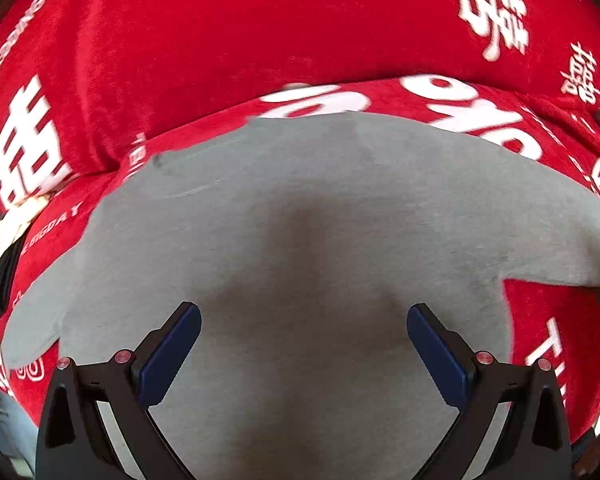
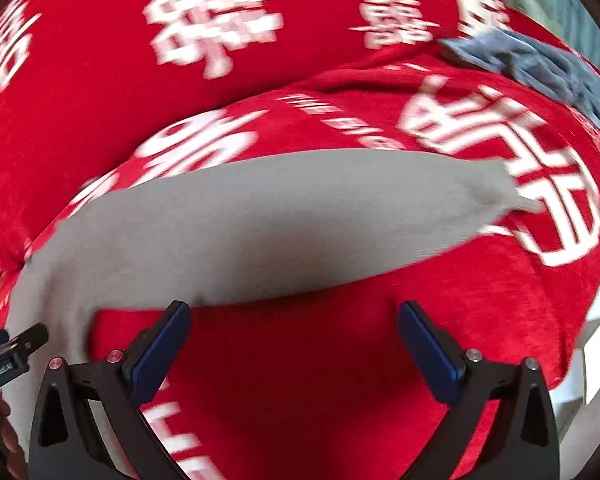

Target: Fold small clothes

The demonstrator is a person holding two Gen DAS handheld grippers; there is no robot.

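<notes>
A plain grey garment (image 1: 300, 208) lies spread flat on a red cloth with white lettering (image 1: 204, 40). My left gripper (image 1: 304, 340) is open and empty, its blue pads (image 1: 168, 356) hovering over the garment's near middle. In the right wrist view the same grey garment (image 2: 260, 216) stretches across the middle, one sleeve pointing right. My right gripper (image 2: 294, 340) is open and empty over the red cloth (image 2: 320, 360), just short of the garment's near edge. The left gripper's tip (image 2: 16, 348) shows at the far left.
A dark grey-blue folded cloth (image 2: 540, 68) lies at the back right on the red cloth. A red cushion-like bulge (image 1: 260, 20) with white characters rises behind the garment. Black and white items (image 1: 12, 240) sit at the left edge.
</notes>
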